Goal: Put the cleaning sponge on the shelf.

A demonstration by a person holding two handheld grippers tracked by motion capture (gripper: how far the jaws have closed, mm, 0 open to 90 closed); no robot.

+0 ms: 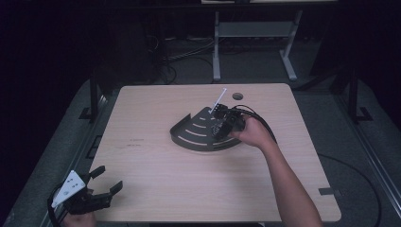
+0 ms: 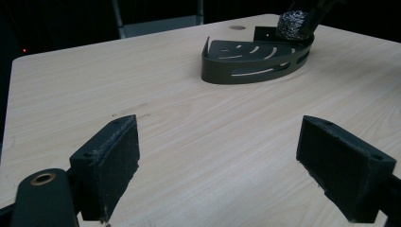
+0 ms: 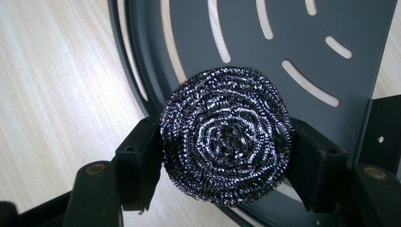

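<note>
Right gripper view: the right gripper (image 3: pixel 226 156) has its jaws clamped on a steel-wool scourer (image 3: pixel 226 142) just above the slotted corner tray (image 3: pixel 302 38). Placing looks underway; next, lower and release. The left gripper (image 1: pixel 105 184) idles, jaws wide apart and empty, at the table (image 1: pixel 156 161) edge.

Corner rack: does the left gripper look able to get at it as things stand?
Probably yes: the left gripper is open, with bare table between it and the corner rack, though the right gripper holds a scourer over its far side.

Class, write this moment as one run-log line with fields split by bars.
right gripper: shut on steel scourer, over dark slotted corner tray | left gripper: open, holding nothing, near table edge
</note>
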